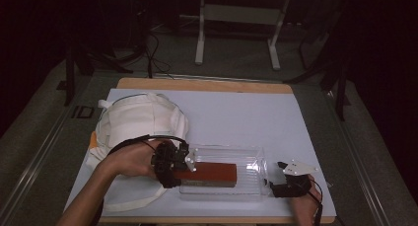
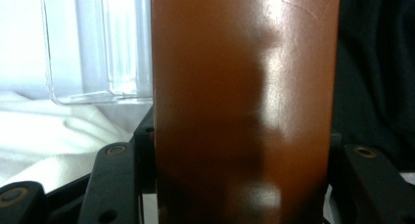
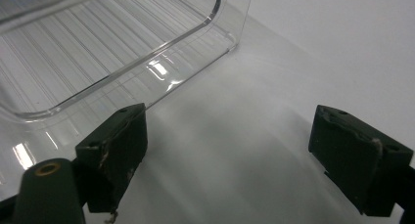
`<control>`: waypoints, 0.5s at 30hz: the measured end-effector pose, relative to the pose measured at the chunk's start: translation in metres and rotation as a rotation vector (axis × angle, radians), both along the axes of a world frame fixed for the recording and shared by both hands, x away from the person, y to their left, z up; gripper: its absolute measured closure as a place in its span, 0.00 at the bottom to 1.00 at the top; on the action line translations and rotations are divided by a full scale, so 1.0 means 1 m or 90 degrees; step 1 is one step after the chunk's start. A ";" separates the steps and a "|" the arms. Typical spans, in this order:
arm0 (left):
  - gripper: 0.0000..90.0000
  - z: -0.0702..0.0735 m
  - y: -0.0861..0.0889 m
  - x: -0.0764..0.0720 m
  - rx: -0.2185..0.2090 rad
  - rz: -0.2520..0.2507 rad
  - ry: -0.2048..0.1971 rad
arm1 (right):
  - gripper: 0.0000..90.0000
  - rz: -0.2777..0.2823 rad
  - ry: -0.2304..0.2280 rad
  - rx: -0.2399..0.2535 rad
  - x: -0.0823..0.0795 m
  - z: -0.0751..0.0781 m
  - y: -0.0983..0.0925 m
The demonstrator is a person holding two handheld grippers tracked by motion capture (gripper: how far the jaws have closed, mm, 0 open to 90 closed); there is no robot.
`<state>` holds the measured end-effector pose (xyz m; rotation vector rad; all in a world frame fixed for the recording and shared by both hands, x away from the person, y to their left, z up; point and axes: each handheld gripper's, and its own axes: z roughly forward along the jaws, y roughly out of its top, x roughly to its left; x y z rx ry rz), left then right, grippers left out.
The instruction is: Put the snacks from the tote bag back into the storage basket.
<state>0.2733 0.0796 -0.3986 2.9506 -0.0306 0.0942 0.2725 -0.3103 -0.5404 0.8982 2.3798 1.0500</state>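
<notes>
Lowering the brown block (image 1: 209,172) into the clear tray (image 1: 254,186), with our left gripper (image 1: 173,168) pinching the block by its left end; in the left gripper view the jaws press on both long sides of it, and the block sits lengthwise over the tray's near-left part, whether it already touches the tray floor we cannot tell. Our right gripper (image 1: 276,179) sits just right of the tray, jaws spread wide with nothing between them, one pad (image 3: 120,145) close against the tray's corner wall. White cloth bag (image 1: 140,122) lies left of the tray, partly under our left hand. To do this well, we judge: keep the block level and parallel to the tray's long walls, ease the far end down first, don't release until it rests flat, and use the right gripper to steady the light tray at that corner so it doesn't slide toward the bag. Risk is the block tipping out of a one-end grip
</notes>
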 end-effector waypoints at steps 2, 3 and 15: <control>0.49 -0.002 -0.002 0.000 0.003 -0.007 -0.003 | 0.16 0.000 0.000 0.000 0.000 0.000 0.000; 0.49 -0.003 -0.003 -0.001 0.005 -0.006 -0.002 | 0.16 0.000 0.000 0.001 0.000 0.000 0.000; 0.49 -0.010 -0.014 -0.005 0.033 -0.016 -0.003 | 0.16 0.001 0.002 0.000 0.000 0.000 0.000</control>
